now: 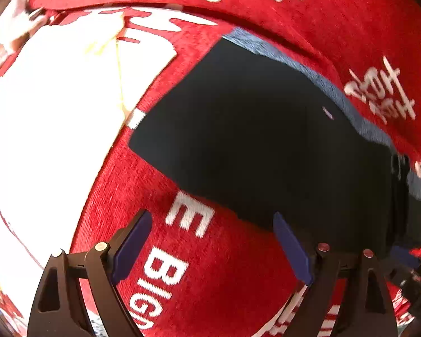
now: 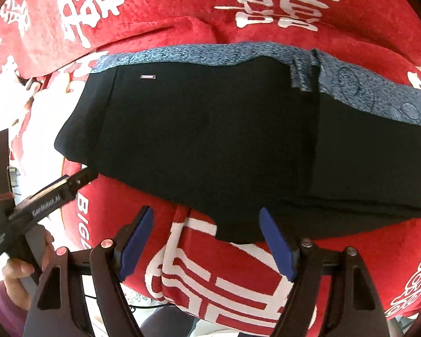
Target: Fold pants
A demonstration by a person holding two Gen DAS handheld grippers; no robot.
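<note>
The black pants point(image 1: 266, 146) lie folded into a flat bundle on a red blanket point(image 1: 224, 275) with white lettering. A blue-grey patterned lining point(image 2: 210, 52) shows along their far edge, and a small label point(image 2: 148, 76) sits near the left end. My left gripper point(image 1: 213, 247) is open above the blanket at the pants' near left edge, with only blanket between its fingers. My right gripper point(image 2: 207, 236) is also open, hanging over the pants' near edge point(image 2: 238, 233), its right pad beside the black cloth. Neither gripper holds anything.
A hand point(image 2: 14, 269) in a purple sleeve holds the left gripper point(image 2: 81, 178), seen from the side with its tip at the pants' left end. The blanket has a large white patch point(image 1: 42, 126) to the left. A raised fold of blanket point(image 2: 160, 31) lies behind the pants.
</note>
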